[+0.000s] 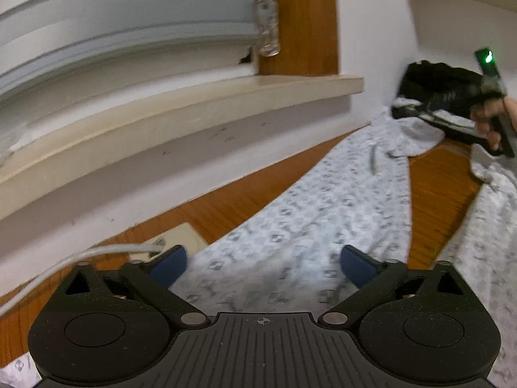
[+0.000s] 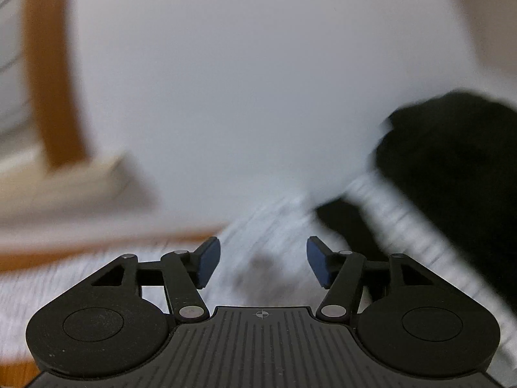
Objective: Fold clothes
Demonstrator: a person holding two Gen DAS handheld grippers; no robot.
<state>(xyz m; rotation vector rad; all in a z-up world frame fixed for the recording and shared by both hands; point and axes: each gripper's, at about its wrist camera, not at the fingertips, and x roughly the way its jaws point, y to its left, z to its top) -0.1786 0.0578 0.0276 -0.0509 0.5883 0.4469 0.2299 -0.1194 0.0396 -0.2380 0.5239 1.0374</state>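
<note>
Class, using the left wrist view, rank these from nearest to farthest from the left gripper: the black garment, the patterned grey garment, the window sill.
1. Patterned grey garment: directly under and ahead of the left gripper, between its open fingers.
2. Window sill: up and to the left, along the wall.
3. Black garment: far right, in the corner.

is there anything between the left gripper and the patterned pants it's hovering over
Nothing visible. The left gripper is open, and the grey patterned pants lie directly between and ahead of its fingers on the wooden floor. The white cable and the floor socket sit off to its left, clear of the path.
</note>
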